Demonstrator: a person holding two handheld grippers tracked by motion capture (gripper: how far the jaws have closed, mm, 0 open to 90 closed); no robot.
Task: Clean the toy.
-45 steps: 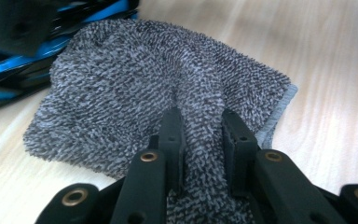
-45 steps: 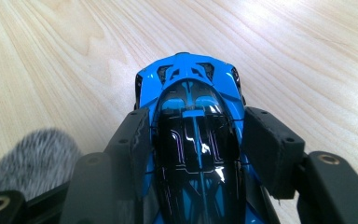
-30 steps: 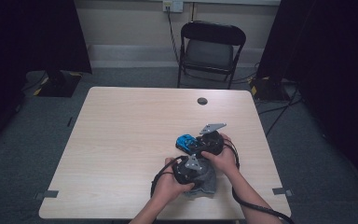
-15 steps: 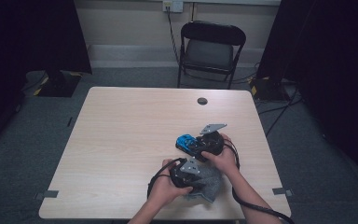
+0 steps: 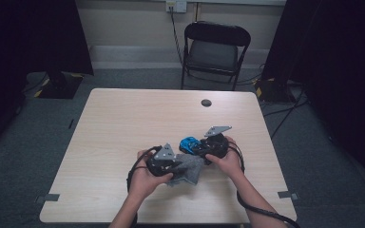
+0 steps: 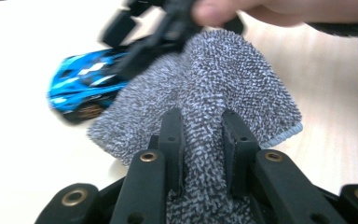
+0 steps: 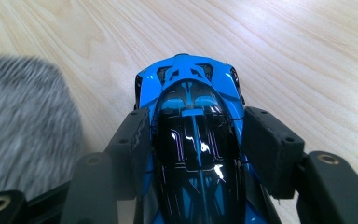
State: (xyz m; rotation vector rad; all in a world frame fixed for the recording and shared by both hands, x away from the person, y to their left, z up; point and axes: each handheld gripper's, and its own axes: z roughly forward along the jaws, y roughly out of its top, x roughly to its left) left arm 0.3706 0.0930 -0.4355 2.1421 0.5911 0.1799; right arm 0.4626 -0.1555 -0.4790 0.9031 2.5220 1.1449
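Observation:
A grey woolly cloth (image 6: 214, 84) is pinched between the jaws of my left gripper (image 6: 200, 121), which is shut on it and holds its near end off the table. From above, the left gripper (image 5: 176, 165) sits left of the cloth (image 5: 191, 172). A blue and black toy car (image 7: 186, 79) stands on the table, and my right gripper (image 7: 203, 133) is shut on its sides. In the high view the car (image 5: 188, 142) lies just beyond the cloth, with the right gripper (image 5: 198, 147) at its right.
The pale wooden table (image 5: 123, 123) has a small black round piece (image 5: 206, 102) near its far edge. A black folding chair (image 5: 214, 47) stands behind the table. Dark curtains hang at both sides. Cables trail from both grippers off the front edge.
My left gripper has moved left and up, drawing the grey cloth with it from under the right hand. The right gripper and the car have stayed put.

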